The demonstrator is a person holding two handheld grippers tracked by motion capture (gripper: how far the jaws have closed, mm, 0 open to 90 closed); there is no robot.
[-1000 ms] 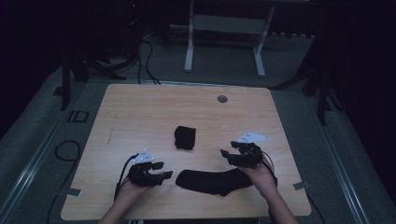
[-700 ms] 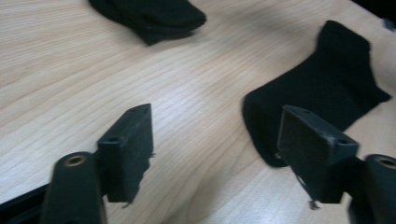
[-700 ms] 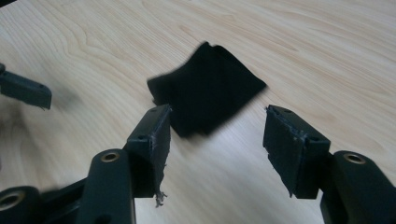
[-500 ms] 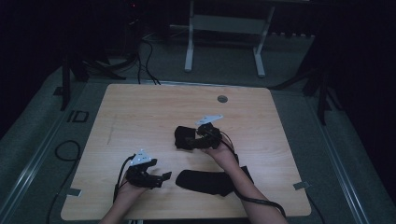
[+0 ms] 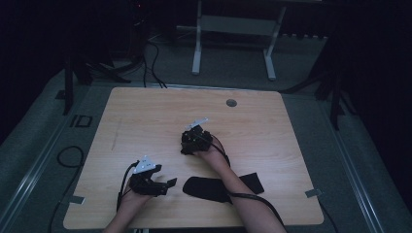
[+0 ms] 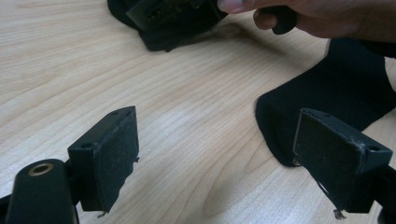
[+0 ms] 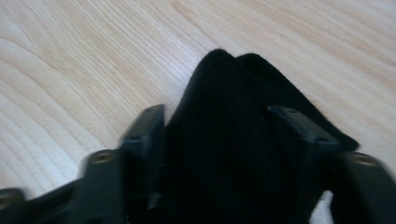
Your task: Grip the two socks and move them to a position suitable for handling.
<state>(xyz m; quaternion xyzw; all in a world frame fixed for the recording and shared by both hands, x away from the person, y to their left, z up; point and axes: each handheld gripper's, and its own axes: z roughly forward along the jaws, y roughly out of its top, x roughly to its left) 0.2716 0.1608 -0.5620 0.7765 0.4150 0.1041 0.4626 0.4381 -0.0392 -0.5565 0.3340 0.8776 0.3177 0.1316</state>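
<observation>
A folded black sock point(image 7: 229, 140) lies mid-table. My right gripper point(image 7: 217, 112) is down over it, and its jaws have just been closing, with the cloth bunched between the two pads. In the high view that gripper point(image 5: 188, 144) covers most of the folded sock point(image 5: 185, 149). A second black sock point(image 5: 204, 188) lies flat near the front edge, under the right forearm. My left gripper point(image 6: 215, 140) hovers low at the front left with its jaws wide. They have just been opening, and only bare wood lies between them. The flat sock's end point(image 6: 327, 93) is just beyond its right jaw.
The wooden table point(image 5: 145, 116) has a round grommet hole point(image 5: 231, 103) near its back edge. A metal desk frame point(image 5: 233, 29) stands on the floor behind, and a cable point(image 5: 68, 155) loops on the floor at the left.
My right gripper travelled from beside the flat sock, up and left to the folded sock, and came down around it. The left hand stayed where it was.
</observation>
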